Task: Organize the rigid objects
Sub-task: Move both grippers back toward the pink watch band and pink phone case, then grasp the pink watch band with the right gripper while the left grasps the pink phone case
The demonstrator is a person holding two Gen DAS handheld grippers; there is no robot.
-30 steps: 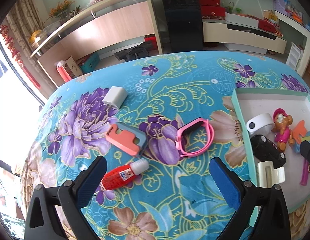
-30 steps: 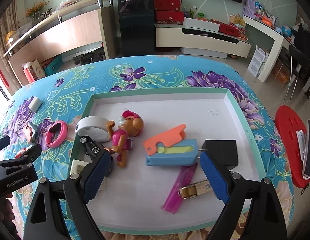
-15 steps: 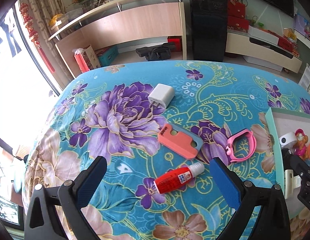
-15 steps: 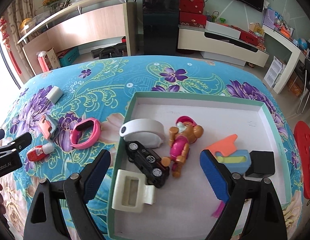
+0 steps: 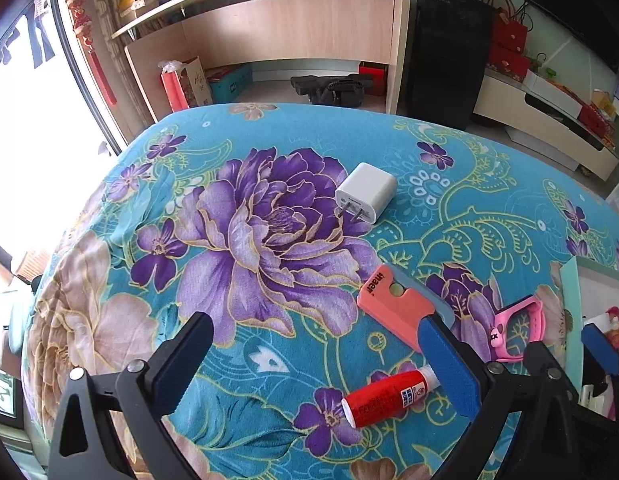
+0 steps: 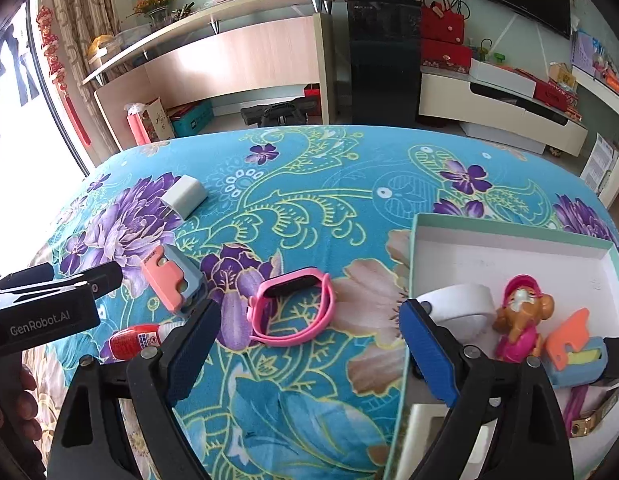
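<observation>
Watch point(image 6: 291, 306), pink, on worktop point(image 6: 309, 168) mid-frame in right wrist view, just above gap of right tongs point(image 6: 309, 344); band's long axis runs left-right across frame. Right tongs wide open, empty. Tray point(image 6: 413, 264) right of watch, close. Left tongs point(image 5: 313, 364) also wide open, empty; red glue tube point(image 5: 383, 398) at their right finger, watch further right. Right hand nearer watch.

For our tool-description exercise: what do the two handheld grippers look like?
Each gripper is a black plastic frame with silver rivets and two angled fingers faced with blue pads. In the right view, the left gripper's black body carries white "GenRobot.AI" lettering.
</observation>
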